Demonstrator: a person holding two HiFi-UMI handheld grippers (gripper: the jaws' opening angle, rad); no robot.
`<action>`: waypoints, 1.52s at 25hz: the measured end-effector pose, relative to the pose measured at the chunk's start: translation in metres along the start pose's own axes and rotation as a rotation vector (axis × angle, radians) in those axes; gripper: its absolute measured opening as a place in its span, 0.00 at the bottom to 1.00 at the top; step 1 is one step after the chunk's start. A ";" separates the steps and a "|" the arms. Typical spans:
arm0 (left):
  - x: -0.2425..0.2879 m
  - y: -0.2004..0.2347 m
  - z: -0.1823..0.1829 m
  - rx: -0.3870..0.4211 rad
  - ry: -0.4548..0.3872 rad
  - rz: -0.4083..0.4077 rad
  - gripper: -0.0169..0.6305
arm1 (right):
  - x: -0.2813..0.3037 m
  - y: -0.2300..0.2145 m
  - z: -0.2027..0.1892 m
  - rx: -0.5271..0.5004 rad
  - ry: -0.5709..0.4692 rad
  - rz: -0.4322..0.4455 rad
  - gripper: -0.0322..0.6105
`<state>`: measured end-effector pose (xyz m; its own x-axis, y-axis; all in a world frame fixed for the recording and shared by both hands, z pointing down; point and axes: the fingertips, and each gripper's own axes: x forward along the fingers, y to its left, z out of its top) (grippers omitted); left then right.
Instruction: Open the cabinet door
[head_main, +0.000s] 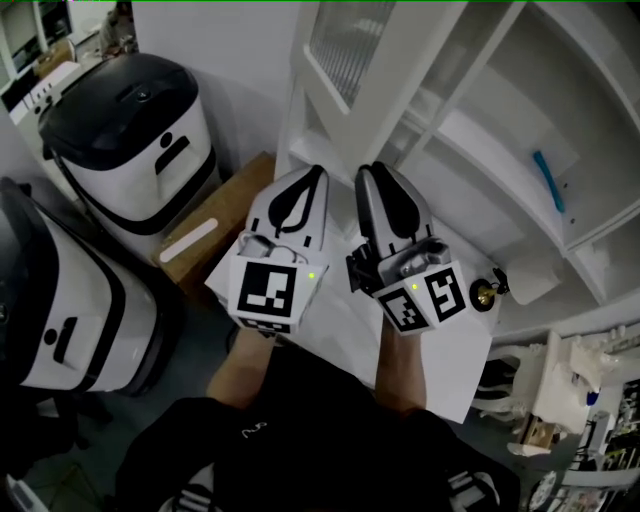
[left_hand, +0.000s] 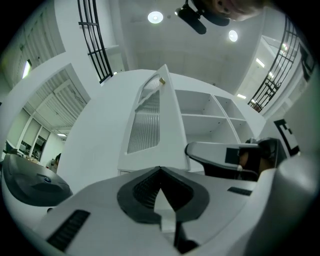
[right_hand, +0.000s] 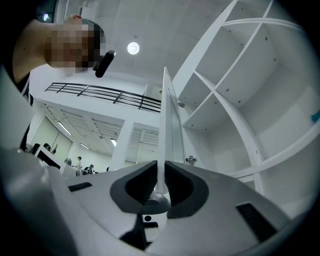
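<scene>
The white cabinet door (head_main: 352, 45) with a ribbed glass pane stands swung out from the open shelves (head_main: 500, 110). In the right gripper view its thin edge (right_hand: 165, 115) runs straight down into my right gripper (right_hand: 160, 167), whose dark pads lie against it on both sides. From the head view that right gripper (head_main: 368, 170) sits just under the door's lower rail. Beside it on the left, my left gripper (head_main: 318, 172) has its tips together and holds nothing. The left gripper view shows its tips (left_hand: 161, 170) meeting below the door pane (left_hand: 147, 120).
Two black-and-white bins (head_main: 135, 130) (head_main: 60, 300) stand at the left, with a cardboard box (head_main: 215, 235) between them and the cabinet. A white panel (head_main: 340, 330) with a brass knob (head_main: 487, 293) lies under my hands. A blue object (head_main: 547, 180) rests on a shelf.
</scene>
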<state>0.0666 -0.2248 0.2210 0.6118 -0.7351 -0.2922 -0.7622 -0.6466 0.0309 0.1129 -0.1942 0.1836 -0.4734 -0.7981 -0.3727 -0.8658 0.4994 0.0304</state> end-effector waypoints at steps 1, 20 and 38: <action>-0.003 0.003 0.000 0.004 0.003 0.007 0.04 | 0.001 0.004 -0.001 0.006 -0.002 0.009 0.15; -0.044 0.079 0.004 0.046 0.018 0.177 0.04 | 0.053 0.084 -0.019 0.054 -0.019 0.191 0.14; -0.096 0.158 0.021 0.113 0.011 0.407 0.04 | 0.129 0.142 -0.049 0.101 -0.006 0.283 0.12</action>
<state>-0.1166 -0.2523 0.2340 0.2579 -0.9284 -0.2677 -0.9601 -0.2772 0.0364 -0.0790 -0.2429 0.1851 -0.6926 -0.6202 -0.3683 -0.6787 0.7333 0.0415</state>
